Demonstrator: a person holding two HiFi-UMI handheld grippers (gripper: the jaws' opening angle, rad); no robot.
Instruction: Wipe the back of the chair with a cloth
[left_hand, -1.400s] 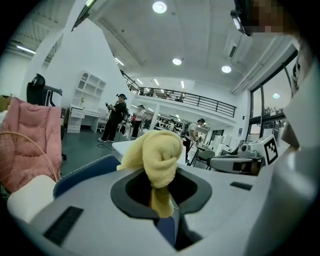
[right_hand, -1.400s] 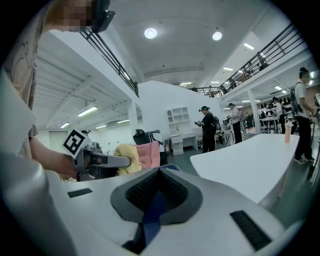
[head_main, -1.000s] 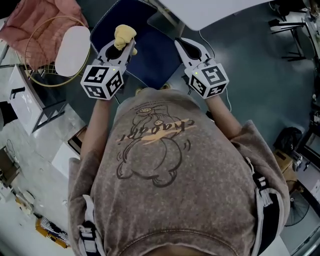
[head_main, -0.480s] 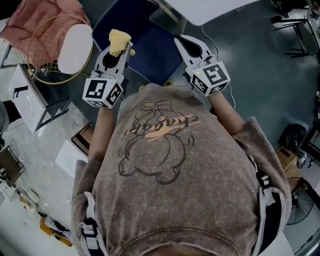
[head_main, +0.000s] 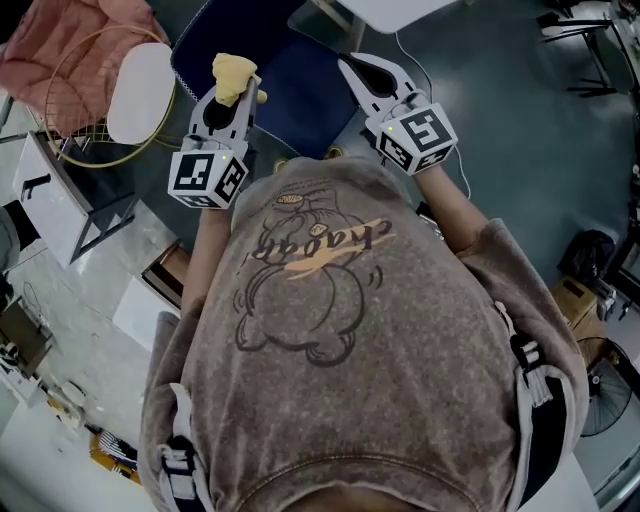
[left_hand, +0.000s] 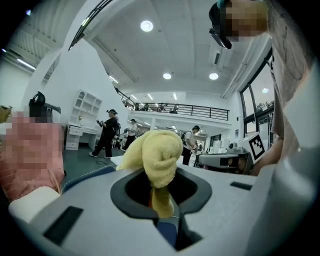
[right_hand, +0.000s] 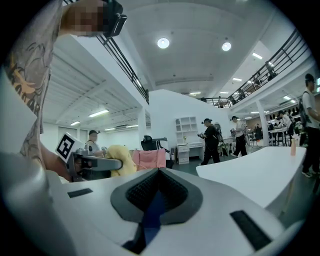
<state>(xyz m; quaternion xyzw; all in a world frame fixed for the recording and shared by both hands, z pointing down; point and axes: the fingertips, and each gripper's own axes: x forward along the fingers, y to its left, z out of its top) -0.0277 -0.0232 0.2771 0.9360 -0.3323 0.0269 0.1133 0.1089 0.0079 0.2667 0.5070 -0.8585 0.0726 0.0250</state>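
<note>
I'm holding the left hand-held gripper (head_main: 237, 100) clamped on the yellow cloth (head_main: 232, 72), which is bunching up past the tips. The right hand-held gripper (head_main: 357, 72) is sitting with jaws together, nothing between them. Both are hovering over the navy chair (head_main: 300, 100), with the cloth near its left edge. I can't tell if it's touching. A white table (head_main: 400, 10) is showing just beyond the chair.
</note>
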